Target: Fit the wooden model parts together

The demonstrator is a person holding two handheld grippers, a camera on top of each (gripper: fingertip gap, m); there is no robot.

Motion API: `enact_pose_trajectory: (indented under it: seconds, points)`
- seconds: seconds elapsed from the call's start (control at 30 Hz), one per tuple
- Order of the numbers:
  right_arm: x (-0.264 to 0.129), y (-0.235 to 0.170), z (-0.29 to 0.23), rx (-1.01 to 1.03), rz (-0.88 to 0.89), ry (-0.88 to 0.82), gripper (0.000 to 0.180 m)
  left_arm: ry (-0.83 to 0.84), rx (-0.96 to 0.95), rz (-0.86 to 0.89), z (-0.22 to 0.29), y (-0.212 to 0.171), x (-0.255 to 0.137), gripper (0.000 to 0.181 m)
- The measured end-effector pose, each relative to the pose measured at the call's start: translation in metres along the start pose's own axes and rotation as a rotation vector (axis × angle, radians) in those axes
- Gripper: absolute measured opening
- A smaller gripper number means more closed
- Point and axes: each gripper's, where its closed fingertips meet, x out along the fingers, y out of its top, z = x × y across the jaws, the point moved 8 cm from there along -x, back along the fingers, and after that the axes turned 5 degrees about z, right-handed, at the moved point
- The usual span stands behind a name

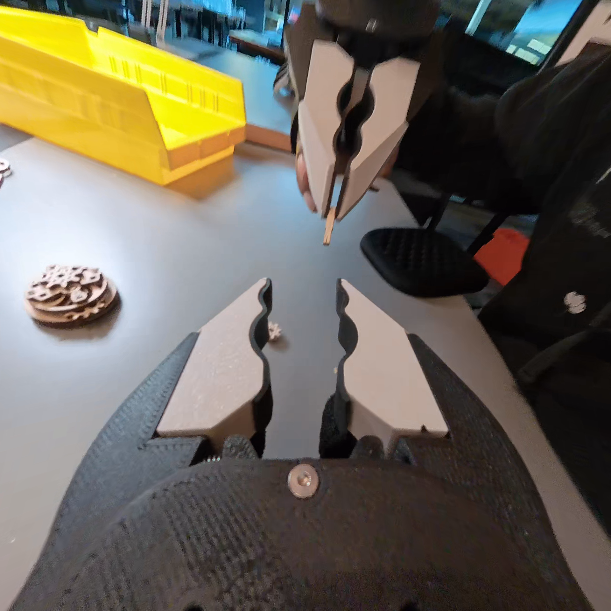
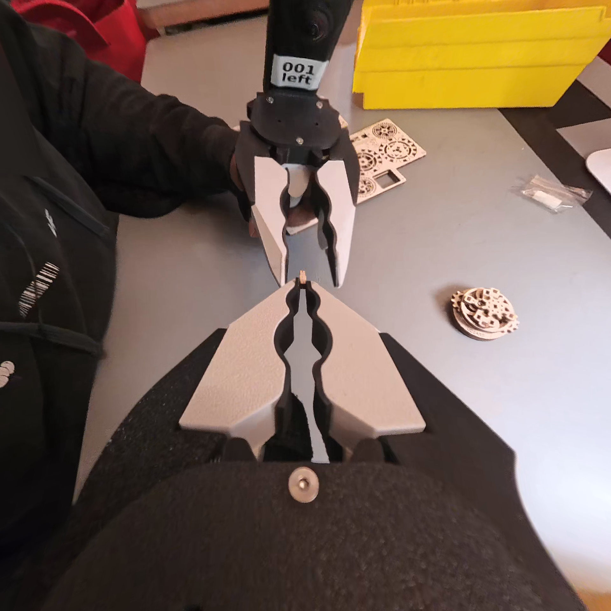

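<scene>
The right gripper [image 2: 303, 287] pinches a thin, light, likely brittle peg [image 1: 328, 230] by its end, while the left gripper [image 1: 303, 284] faces it, jaws spread and empty.

White label [image 2: 297, 73] with two lines of black print sat on the black handle of the left gripper [image 2: 310, 282], at 12 o'clock in the right wrist view. The round wooden gear model [image 2: 484, 314] at 3 o'clock bore tiny engraved rim lettering, too small to read. The black jacket [image 2: 49, 198] at 9 o'clock carried a white striped print, illegible.
</scene>
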Motion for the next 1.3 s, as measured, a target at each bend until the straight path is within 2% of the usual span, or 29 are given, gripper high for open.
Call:
enact_pose_trajectory:
  seconds: [0.17, 0.5, 1.03, 1.3]
  points:
    - [-0.001, -0.005, 0.008, -0.016, -0.072, -0.007, 0.0, 0.03, 0.019, -0.189, -0.019, -0.011, 0.006, 0.044]
    - [0.004, -0.013, 0.019, 0.0, -0.133, -0.008, 0.0, -0.063, 0.088, -0.462, -0.034, -0.021, 0.033, 0.047]
    - [0.016, -0.026, 0.032, 0.047, -0.159, 0.014, 0.001, -0.104, 0.142, -0.517, -0.031, -0.029, 0.04, 0.037]
    - [0.018, -0.027, 0.03, -0.013, -0.203, 0.018, 0.001, -0.093, 0.149, -0.509, -0.03, -0.03, 0.039, 0.035]
